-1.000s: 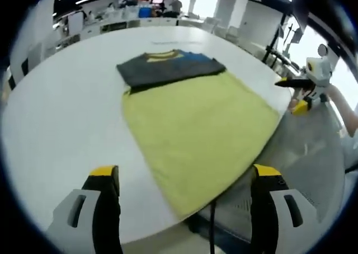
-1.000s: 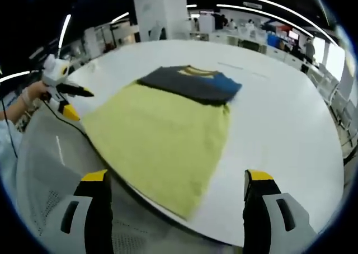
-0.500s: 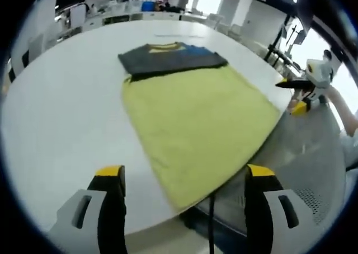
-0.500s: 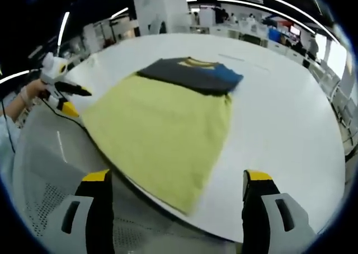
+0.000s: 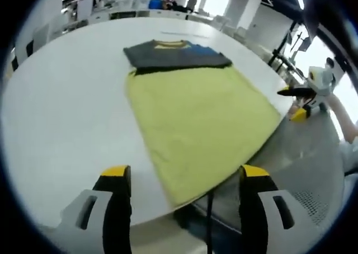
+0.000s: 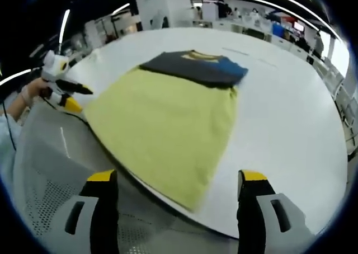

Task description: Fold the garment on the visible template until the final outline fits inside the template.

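Observation:
A folded garment, dark grey with a blue panel and a yellow collar, lies at the far end of a yellow-green template cloth on a white round table. My left gripper is open, held off the table's near edge in front of the template's corner. My right gripper is open too, before the near edge of the template, with the garment beyond. Each gripper also appears in the other view: the right gripper and the left gripper, both beside the table.
A grey mesh chair stands between the grippers and the table edge. A black cable hangs below the template's corner. A person's hand holds the left gripper. Desks and pillars stand far behind.
Both views have shifted a little toward the table. The jaws of each gripper stand slightly closer together than before, still open. The garment and template lie as they did.

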